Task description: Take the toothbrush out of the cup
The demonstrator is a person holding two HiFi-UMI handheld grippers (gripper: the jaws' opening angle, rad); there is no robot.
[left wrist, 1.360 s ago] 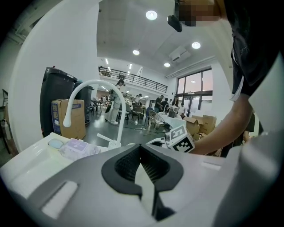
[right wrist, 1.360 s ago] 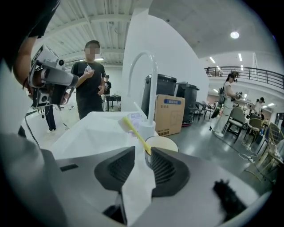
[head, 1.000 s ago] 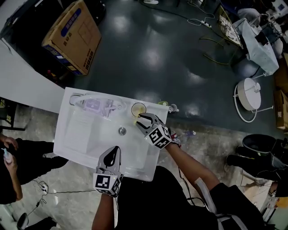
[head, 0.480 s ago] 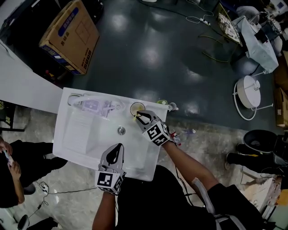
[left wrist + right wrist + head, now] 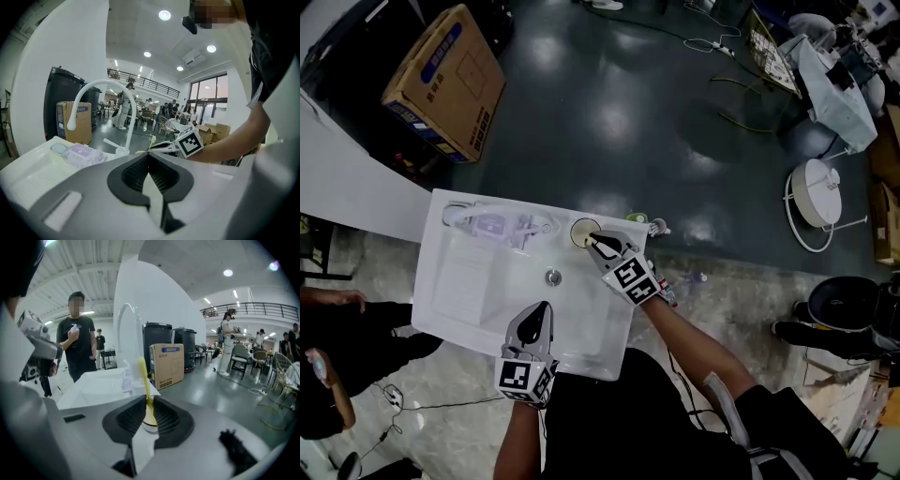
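Note:
A pale cup point(image 5: 585, 231) stands on the back right corner of the white sink point(image 5: 469, 281). A yellow toothbrush point(image 5: 144, 376) rises from the cup point(image 5: 151, 425). My right gripper point(image 5: 592, 241) reaches over the cup; its jaws have just been closing and now pinch the toothbrush handle between the pads. My left gripper point(image 5: 542, 309) hovers over the sink's front edge, shut with nothing in it. In the left gripper view the right gripper point(image 5: 161, 146) and the toothbrush tip point(image 5: 153, 140) show beside the white faucet point(image 5: 101, 89).
A pack of wipes point(image 5: 492, 223) lies at the sink's back left by the faucet base. A cardboard box point(image 5: 445, 80) sits on the dark floor beyond. A person point(image 5: 328, 337) stands at the left of the sink. Small items point(image 5: 649, 223) lie at the right corner.
The right gripper's jaws went from wide open around the cup to closed on the toothbrush, and the gripper shifted a little toward the cup. The left gripper stayed put.

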